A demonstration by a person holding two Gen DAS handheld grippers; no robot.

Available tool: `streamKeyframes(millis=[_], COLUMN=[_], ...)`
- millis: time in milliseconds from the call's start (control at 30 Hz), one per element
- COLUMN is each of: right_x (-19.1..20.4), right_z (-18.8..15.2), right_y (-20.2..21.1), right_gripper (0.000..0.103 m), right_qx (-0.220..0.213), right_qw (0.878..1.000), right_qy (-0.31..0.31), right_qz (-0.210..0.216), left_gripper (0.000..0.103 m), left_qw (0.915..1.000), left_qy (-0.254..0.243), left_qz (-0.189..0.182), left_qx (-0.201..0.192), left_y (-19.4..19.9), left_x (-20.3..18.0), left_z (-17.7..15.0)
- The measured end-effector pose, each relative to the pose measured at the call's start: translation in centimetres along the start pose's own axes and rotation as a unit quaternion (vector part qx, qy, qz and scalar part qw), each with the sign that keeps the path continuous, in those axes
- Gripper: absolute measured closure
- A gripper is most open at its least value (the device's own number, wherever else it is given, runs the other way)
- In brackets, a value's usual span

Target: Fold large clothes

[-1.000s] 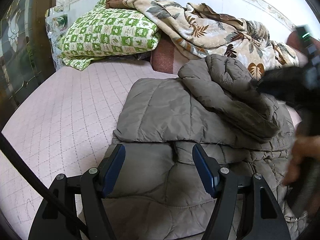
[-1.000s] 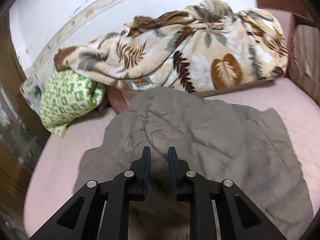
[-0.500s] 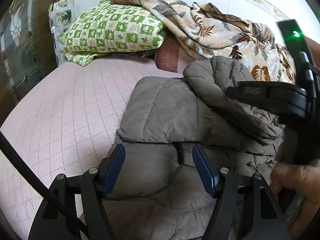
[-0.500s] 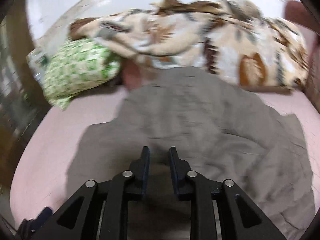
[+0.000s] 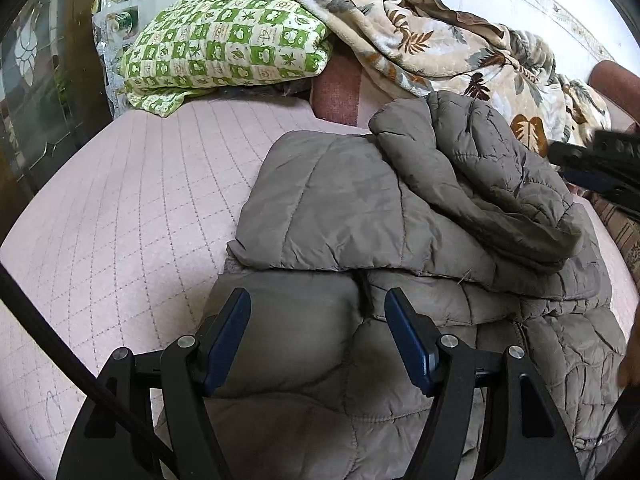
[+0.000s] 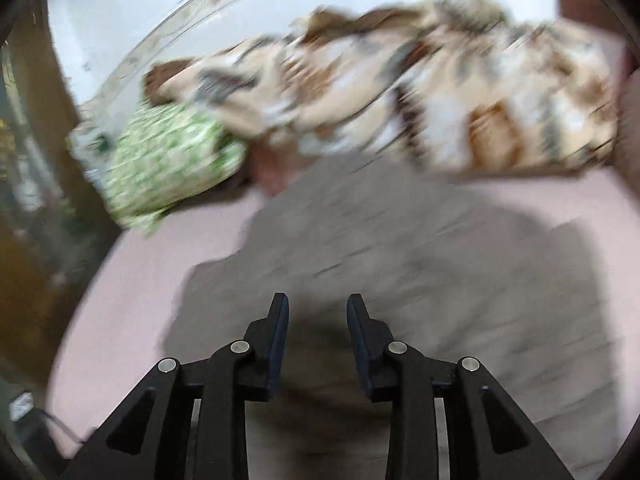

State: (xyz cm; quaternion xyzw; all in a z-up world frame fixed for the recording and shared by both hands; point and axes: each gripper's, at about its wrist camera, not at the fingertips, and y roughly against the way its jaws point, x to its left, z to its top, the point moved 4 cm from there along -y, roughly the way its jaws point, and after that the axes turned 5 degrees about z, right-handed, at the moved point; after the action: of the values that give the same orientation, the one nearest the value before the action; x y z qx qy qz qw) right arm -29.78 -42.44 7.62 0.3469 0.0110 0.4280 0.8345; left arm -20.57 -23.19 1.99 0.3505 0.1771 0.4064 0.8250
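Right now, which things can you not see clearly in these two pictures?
- Right wrist view: motion blur smears the jacket, blanket and pillow.
- Left wrist view: right gripper cut by the frame edge.
- Left wrist view: jacket's near hem behind the left gripper.

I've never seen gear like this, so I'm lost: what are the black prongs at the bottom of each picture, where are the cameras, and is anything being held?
No robot: a person holds a tongs tool in each hand, each with a camera looking along its prongs. The left tongs stand wide over a grey padded jacket on a pink bed; whether they press it is unclear. The right tongs, in a blurred picture, have just been opening above the jacket, nothing visibly between them. Behind lie a green pillow and a leaf-print blanket.
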Motion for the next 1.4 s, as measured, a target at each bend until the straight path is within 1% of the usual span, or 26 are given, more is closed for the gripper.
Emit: streamKeyframes(millis=[100,167,200,233,300,333,367,433,467,500,567,600,633,667,767,867,967,1033,1067,1133,1167,1200,1233,1267,1333,1400], right_x=[-3.8,-5.7,-6.5,-6.9,-6.9,-6.7,-6.2,-4.4,-3.4,-2.2,0.1,0.8,1.0,0.9,0.9,0.9,0.6,0.3,-0.3,-1.7,-2.6,-3.5,-4.3,-4.5,-4.4,-3.6], right_z=[-0.1,-1.3,-2.6,-3.8,-4.3,-3.9,-3.4,-2.3,-2.4,-2.3,-2.6,-3.2,-4.2,-4.9,-7.5,-7.1,-5.6,-4.9,-5.0,-5.7,-6.4,-7.5,-8.5,-8.5,-8.0,-7.8], right_y=[0.4,-0.7,-2.1,-3.1,-3.1,-2.5,-1.6,0.1,0.9,1.4,0.5,-0.3,-1.1,-1.7,-4.9,-3.4,-0.8,0.3,0.5,-0.1,-1.1,-2.3,-3.3,-3.0,-1.1,1.5], right_gripper=[0.066,0.066,0.066,0.066,0.066,0.066,0.066,0.066,0.065,0.061,0.06,0.06,0.06,0.06,0.06,0.06,0.059,0.053,0.051,0.05,0.047,0.046,0.046,0.046,0.046,0.046], right_qx=[0.008,0.03,0.063,0.083,0.074,0.064,0.044,0.005,-0.006,-0.013,-0.003,0.013,0.03,0.04,0.091,0.077,0.033,0.016,0.013,0.029,0.05,0.084,0.109,0.1,0.084,0.062], right_qw=[0.997,0.997,0.995,0.994,0.994,0.995,0.995,0.998,0.998,0.999,1.0,1.0,0.999,0.999,0.996,0.997,0.999,1.0,0.999,0.998,0.996,0.994,0.992,0.993,0.994,0.996], right_qy=[0.002,-0.015,-0.023,-0.03,-0.038,-0.04,-0.04,-0.031,-0.021,-0.009,0.004,0.005,0.005,0.006,0.007,0.007,-0.007,0.001,0.007,0.003,-0.007,-0.02,-0.035,-0.046,-0.07,-0.071], right_qz=[-0.073,-0.075,-0.073,-0.07,-0.066,-0.072,-0.078,-0.059,-0.053,-0.045,-0.018,-0.013,-0.016,-0.02,-0.022,-0.012,0.004,-0.012,-0.031,-0.06,-0.067,-0.064,-0.044,-0.036,-0.016,-0.003], left_gripper=[0.034,0.034,0.034,0.034,0.034,0.034,0.034,0.034,0.034,0.034,0.034,0.034,0.034,0.034,0.034,0.034,0.034,0.034,0.034,0.034,0.034,0.033,0.032,0.032,0.032,0.032], left_qw=[1.0,1.0,1.0,1.0,1.0,1.0,1.0,1.0,1.0,1.0,1.0,0.9999,0.9999,0.9999,0.9999,0.9999,0.9999,0.9998,0.9997,0.9994,0.9991,0.9979,0.9969,0.9961,0.9967,0.9974], left_qy=[-0.002,-0.004,-0.006,-0.007,-0.008,-0.007,-0.005,-0.004,-0.004,-0.005,-0.008,-0.008,-0.009,-0.009,-0.009,-0.012,-0.016,-0.022,-0.025,-0.027,-0.026,-0.029,-0.037,-0.044,-0.051,-0.052], left_qz=[0.002,0.004,0.006,0.006,0.005,0.007,0.007,0.007,0.007,0.006,0.005,0.006,0.006,0.006,0.005,0.004,0.002,0.001,0.0,-0.007,-0.013,-0.018,-0.013,-0.007,0.002,-0.006], left_qx=[0.002,0.002,0.002,0.003,0.003,0.002,0.001,-0.001,0.0,0.002,0.003,0.001,-0.001,-0.002,-0.001,-0.001,-0.003,0.001,0.006,0.02,0.032,0.055,0.069,0.076,0.063,0.049], left_y=[-0.1,-0.2,-0.2,-0.3,-0.3,-0.3,-0.3,-0.4,-0.5,-0.6,-0.5,-0.4,-0.2,-0.2,-0.2,-0.2,-0.1,-0.3,-0.5,-0.9,-1.2,-2.0,-2.5,-2.8,-2.0,-0.8], left_x=[-0.1,-0.1,-0.2,-0.2,-0.2,-0.2,-0.2,-0.3,-0.3,-0.4,-0.5,-0.4,-0.4,-0.3,-0.3,-0.5,-0.8,-1.1,-1.3,-1.5,-1.5,-1.7,-1.9,-2.0,-2.1,-2.1], left_z=[0.0,-0.1,-0.2,-0.2,-0.2,-0.2,-0.1,-0.1,-0.1,-0.1,-0.1,-0.2,-0.1,-0.1,-0.2,-0.2,-0.2,-0.5,-0.6,-1.0,-1.2,-1.6,-2.0,-2.2,-2.1,-1.9])
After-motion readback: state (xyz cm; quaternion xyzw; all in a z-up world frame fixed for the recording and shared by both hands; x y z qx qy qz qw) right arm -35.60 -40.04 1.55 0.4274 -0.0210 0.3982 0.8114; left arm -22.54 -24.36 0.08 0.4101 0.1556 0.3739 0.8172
